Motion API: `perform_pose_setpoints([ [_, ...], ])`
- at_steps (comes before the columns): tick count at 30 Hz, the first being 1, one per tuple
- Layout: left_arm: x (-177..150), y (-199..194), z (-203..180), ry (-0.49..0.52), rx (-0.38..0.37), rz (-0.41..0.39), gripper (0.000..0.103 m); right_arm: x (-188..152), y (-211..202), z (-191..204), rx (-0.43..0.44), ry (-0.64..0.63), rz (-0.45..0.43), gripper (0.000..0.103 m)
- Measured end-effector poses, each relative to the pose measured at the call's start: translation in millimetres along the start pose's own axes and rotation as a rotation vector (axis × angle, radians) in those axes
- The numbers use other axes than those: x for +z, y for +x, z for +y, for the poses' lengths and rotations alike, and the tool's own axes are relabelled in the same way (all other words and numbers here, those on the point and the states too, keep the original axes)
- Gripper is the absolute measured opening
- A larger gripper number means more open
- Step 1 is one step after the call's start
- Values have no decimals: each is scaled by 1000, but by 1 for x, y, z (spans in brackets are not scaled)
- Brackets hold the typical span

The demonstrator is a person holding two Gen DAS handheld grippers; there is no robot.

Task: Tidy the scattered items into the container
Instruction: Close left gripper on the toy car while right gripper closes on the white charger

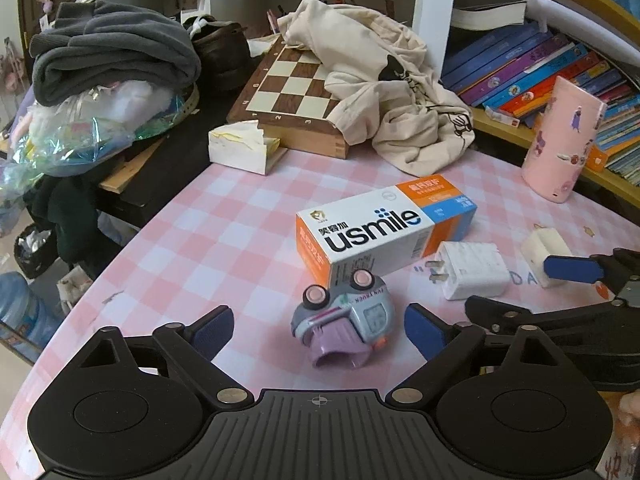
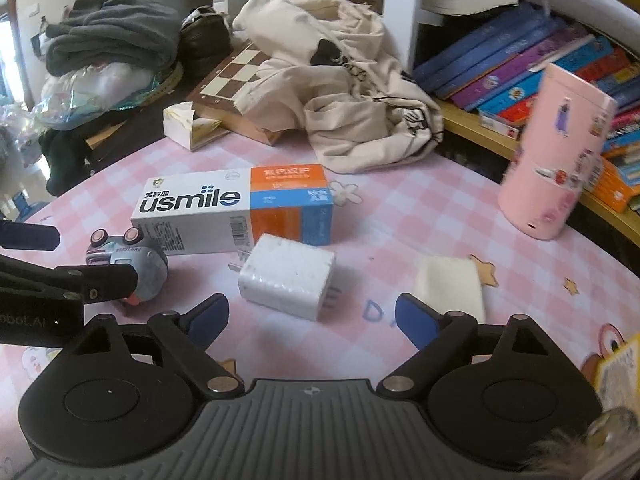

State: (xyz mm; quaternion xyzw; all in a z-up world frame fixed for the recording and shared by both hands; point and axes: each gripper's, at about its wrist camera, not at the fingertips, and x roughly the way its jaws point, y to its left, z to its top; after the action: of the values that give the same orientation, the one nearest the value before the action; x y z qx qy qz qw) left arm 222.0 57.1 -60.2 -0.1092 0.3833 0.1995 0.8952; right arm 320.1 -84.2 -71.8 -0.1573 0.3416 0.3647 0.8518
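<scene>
The toy car (image 1: 344, 320) lay tipped over on the pink checked desk (image 1: 224, 240), wheels up. It sat between the two blue pads of the left tool (image 1: 318, 330), but the pads did not touch it. That tool was spread wide and held nothing.

Just behind the car lay the toothpaste box (image 1: 384, 228), flat on its long side. The car touched the box's near corner, or almost did.

Beside the box lay the white plug (image 2: 286, 280), with its metal prongs pointing at the box. The right tool (image 2: 312, 320) had its pads on either side of the plug's near end. The pads did not press on it, so this tool was let go too, with nothing in it.

A second small white block (image 2: 450, 286) lay near the right pad. It was blurry, so I could not tell what it was.

Farther back stood a tall pink cup (image 2: 556, 160) with stickers on it. It leaned a little in both views. I could not see inside it.

At the back of the desk, a cream cloth bag (image 1: 384, 92) lay in a crumpled heap, partly on a chess board (image 1: 288, 96). I could not see inside the bag. A torn white tissue box (image 1: 244, 148) sat by the board's corner.

Books (image 1: 532, 76) filled the shelf behind the cup. Grey clothes (image 1: 112, 52) were piled up on the far left.
</scene>
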Motion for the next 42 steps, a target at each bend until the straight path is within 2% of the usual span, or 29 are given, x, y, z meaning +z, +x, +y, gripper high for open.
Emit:
perform_pose_setpoints([
  [8, 5, 10, 2, -2, -10, 10, 90, 5, 18, 2, 13, 1, 2, 87],
  [14, 7, 14, -2, 7, -29, 20, 85, 7, 27, 0, 21, 14, 12, 76],
  [16, 7, 16, -3, 12, -36, 26, 84, 8, 29, -1, 43, 17, 17, 61],
  [18, 6, 17, -5, 24, -42, 34, 81, 8, 28, 0, 50, 14, 17, 51],
  [23, 3, 23, -9, 43, -42, 55, 75, 6, 25, -5, 33, 27, 24, 51],
  [28, 4, 27, -9, 39, -61, 54, 57, 3, 22, -8, 22, 35, 27, 51],
  [32, 4, 26, -10, 51, -64, 55, 56, 2, 20, -8, 19, 41, 32, 51],
  [42, 0, 9, 1, 4, -81, 46, 56, -6, 7, -6, 10, 56, 45, 50],
])
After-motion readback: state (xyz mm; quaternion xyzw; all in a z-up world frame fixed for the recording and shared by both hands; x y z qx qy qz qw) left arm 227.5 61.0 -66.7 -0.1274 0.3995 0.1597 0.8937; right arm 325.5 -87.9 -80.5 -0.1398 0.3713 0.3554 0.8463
